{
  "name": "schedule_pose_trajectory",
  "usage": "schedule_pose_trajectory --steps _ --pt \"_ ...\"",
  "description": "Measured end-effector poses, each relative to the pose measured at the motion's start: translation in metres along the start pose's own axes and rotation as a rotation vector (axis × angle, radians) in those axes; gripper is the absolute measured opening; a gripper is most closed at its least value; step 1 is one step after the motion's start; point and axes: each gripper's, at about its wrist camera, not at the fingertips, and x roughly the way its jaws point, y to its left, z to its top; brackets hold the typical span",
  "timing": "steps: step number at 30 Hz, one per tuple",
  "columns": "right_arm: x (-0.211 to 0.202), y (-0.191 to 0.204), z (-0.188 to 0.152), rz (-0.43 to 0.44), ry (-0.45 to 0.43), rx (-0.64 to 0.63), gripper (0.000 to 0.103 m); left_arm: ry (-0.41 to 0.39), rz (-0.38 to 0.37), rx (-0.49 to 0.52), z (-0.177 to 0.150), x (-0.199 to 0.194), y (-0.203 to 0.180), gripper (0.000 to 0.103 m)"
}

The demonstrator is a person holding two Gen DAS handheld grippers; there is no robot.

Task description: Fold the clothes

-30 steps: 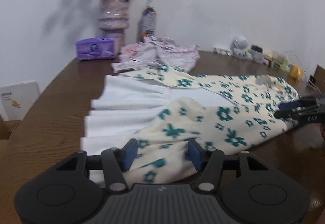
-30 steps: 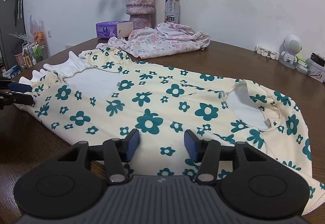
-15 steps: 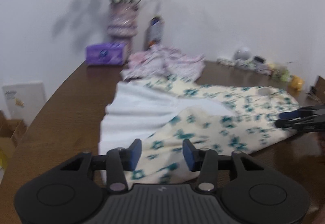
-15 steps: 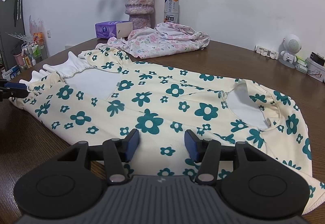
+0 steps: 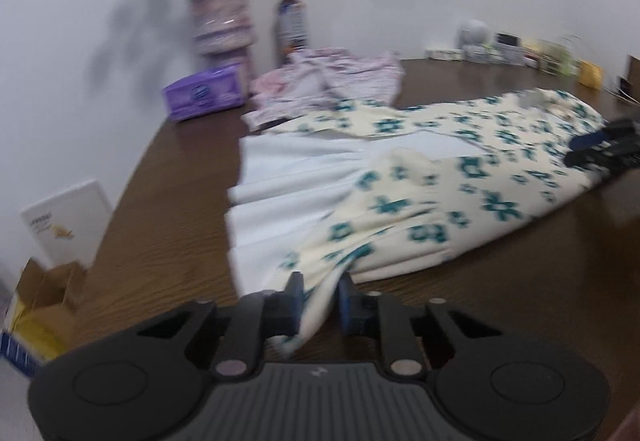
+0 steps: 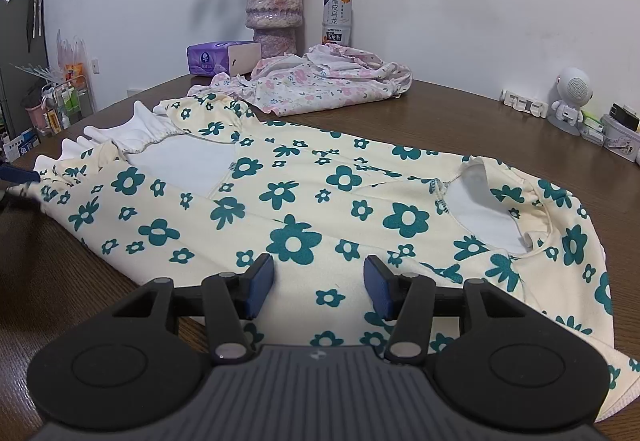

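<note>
Dress (image 5: 400, 209) hem between left claw (image 5: 320, 301) pads

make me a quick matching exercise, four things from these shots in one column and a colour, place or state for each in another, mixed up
Things:
1. left claw
2. right claw
3. tissue pack
4. pink floral garment

Descriptions:
A. purple, beside the vase
B. open, above the green-flowered dress
C. crumpled near the wall
D. has just been closing, pinching the dress hem

Pairs: 1-D, 2-B, 3-A, 4-C
</note>
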Motion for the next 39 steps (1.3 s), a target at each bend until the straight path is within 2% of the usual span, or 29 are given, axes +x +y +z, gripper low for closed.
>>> schedule_pose_trajectory --steps 3,6,7,10,12,13,16,18,20,22,23,27,31,37,39 --pt "0.000 0.000 0.000 0.001 0.000 0.001 0.051 -0.004 0.007 -0.045 -0.003 -0.004 0.010 0.014" --pt "0.000 0.001 0.000 0.001 0.000 0.002 0.051 0.001 0.034 -0.094 -0.006 -0.010 0.017 0.021" --pt "0.000 0.001 0.000 0.001 0.000 0.003 0.051 0.008 0.072 -0.111 -0.007 -0.012 0.020 0.024" --pt "0.000 0.001 0.000 0.001 0.001 0.003 0.051 0.015 0.186 -0.192 -0.016 -0.021 0.035 0.023" --pt "0.000 0.001 0.000 0.001 0.001 0.003 0.051 -0.040 0.221 -0.241 -0.015 -0.034 0.038 0.028" --pt "0.000 0.001 0.000 0.001 0.000 0.002 0.051 -0.068 0.235 -0.264 -0.014 -0.041 0.039 0.034" --pt "0.000 0.002 0.000 -0.001 0.000 0.001 0.051 -0.188 0.119 -0.244 0.005 -0.052 0.015 0.048" --pt "-0.002 0.003 -0.001 -0.007 -0.006 0.006 0.051 -0.224 -0.023 -0.186 0.022 -0.044 -0.015 0.049" --pt "-0.006 0.004 -0.001 -0.016 -0.018 0.015 0.052 -0.218 -0.170 -0.121 0.036 -0.024 -0.050 0.051" --pt "-0.015 0.009 -0.003 -0.006 -0.044 0.016 0.052 -0.195 -0.260 -0.086 0.047 -0.003 -0.078 0.051" --pt "-0.019 0.010 -0.003 -0.005 -0.048 0.011 0.052 -0.183 -0.283 -0.082 0.051 0.008 -0.091 0.051" --pt "-0.024 0.001 -0.008 -0.046 -0.035 0.023 0.052 -0.142 -0.309 -0.082 0.061 0.036 -0.116 0.051" --pt "-0.036 -0.024 -0.020 -0.106 -0.029 0.064 0.052 -0.075 -0.272 -0.074 0.056 0.059 -0.121 0.051" --pt "-0.048 -0.058 -0.036 -0.233 -0.027 0.126 0.050 -0.088 -0.294 -0.112 0.049 0.061 -0.113 0.050" --pt "-0.051 -0.068 -0.041 -0.240 -0.027 0.140 0.045 -0.087 -0.288 -0.105 0.050 0.060 -0.114 0.050"
